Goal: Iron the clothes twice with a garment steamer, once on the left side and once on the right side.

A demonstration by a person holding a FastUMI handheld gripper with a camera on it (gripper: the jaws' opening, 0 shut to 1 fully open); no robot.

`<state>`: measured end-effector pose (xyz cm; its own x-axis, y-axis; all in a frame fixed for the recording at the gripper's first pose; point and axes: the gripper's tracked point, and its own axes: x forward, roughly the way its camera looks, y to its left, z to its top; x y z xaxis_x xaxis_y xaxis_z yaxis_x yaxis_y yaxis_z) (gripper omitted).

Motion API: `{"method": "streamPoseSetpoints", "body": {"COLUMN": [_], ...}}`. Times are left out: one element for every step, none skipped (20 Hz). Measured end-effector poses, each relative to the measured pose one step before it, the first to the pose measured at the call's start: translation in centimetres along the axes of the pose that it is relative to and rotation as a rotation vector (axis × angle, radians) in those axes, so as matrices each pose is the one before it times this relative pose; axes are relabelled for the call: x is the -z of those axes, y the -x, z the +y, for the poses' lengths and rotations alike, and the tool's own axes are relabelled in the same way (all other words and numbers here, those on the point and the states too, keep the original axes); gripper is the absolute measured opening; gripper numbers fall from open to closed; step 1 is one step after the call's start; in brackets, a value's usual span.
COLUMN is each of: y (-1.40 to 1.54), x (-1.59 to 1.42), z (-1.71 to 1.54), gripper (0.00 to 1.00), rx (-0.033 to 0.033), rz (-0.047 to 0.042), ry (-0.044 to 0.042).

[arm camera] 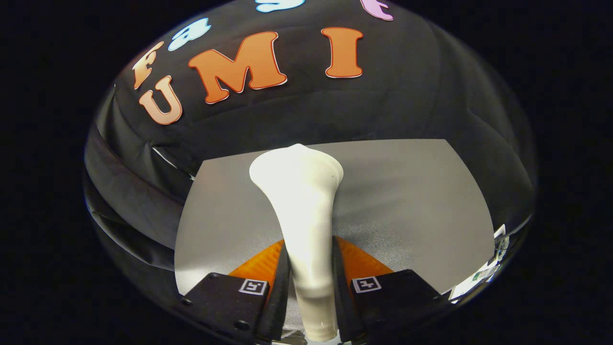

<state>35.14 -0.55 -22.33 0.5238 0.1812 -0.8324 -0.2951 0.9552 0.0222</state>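
Both fingers (282, 268) of the gripper (310, 268) press against the white garment steamer (301, 201), its jaws pinching the handle from either side. Its wide head reaches ahead of them, over the grey worktop (407, 201).

The garment steamer (300, 211) is white and smooth, with a slim handle that widens into a broad, rounded head at its far end. It points straight ahead, away from the claw (310, 268), whose two fingers press on the handle from either side, so it is held firmly between them. The head reaches out over the grey surface (412, 201), toward its far edge. Whether the head touches the surface cannot be told.
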Motion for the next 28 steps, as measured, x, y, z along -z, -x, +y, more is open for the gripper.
{"method": "streamPoseSetpoints", "body": {"y": [0.067,0.044,0.057,-0.002,0.016,-0.103,-0.519,0.638,0.192,0.266,0.404,0.443,0.574,0.703,0.929,0.922,0.887,0.828,0.685,0.703,0.668,0.670,0.675,0.699,0.680,0.629,0.857,0.535], "x": [0.048,0.103,-0.040,-0.120,0.021,-0.171,-0.190,0.145,-0.127,-0.158,-0.291,-0.207,-0.302,-0.381,-0.201,-0.199,-0.282,-0.133,-0.023,-0.081,-0.106,-0.160,0.202,0.217,0.361,0.296,0.092,0.405], "z": [-0.017,-0.086,-0.205,-0.151,-0.075,0.016,-0.290,-0.254,-0.258,-0.149,-0.064,-0.263,-0.270,-0.078,-0.030,0.115,0.081,-0.048,-0.047,0.031,-0.131,-0.174,-0.003,0.249,0.270,0.189,0.166,0.147], "gripper": [0.51,0.46,0.43,0.41,0.41,0.41,0.38,0.35,0.35,0.35,0.35,0.35,0.35,0.35,0.35,0.35,0.35,0.35,0.34,0.34,0.35,0.34,0.34,0.34,0.34,0.34,0.34,0.34], "rx": [-0.00041,-0.00095,0.00810,0.01117,0.00686,0.00224,0.00648,0.00444,-0.00031,-0.01090,-0.00637,0.00052,0.01017,0.00872,-0.00068,-0.00531,-0.00346,0.00247,0.00314,0.00219,0.00388,0.00518,-0.00220,-0.01298,-0.01015,0.00007,0.00643,0.00783], "rz": [0.00493,0.00059,0.00247,-0.00201,-0.00406,-0.00722,-0.00563,-0.00510,-0.01343,-0.01221,-0.01959,-0.02024,-0.02787,-0.02705,-0.02158,-0.02291,-0.02358,-0.01926,-0.01757,-0.01750,-0.01681,-0.01858,-0.00640,-0.00293,0.00081,-0.00304,-0.00918,-0.01610], "ry": [0.00981,0.00536,-0.00590,-0.00289,-0.00367,0.00011,-0.01063,-0.00941,-0.01627,-0.01874,-0.01849,-0.00918,-0.01806,-0.00586,-0.00064,-0.00700,0.00262,0.00137,-0.00791,-0.00968,-0.00835,-0.00899,-0.01312,-0.01643,-0.01561,-0.01212,-0.00048,-0.00171]}}
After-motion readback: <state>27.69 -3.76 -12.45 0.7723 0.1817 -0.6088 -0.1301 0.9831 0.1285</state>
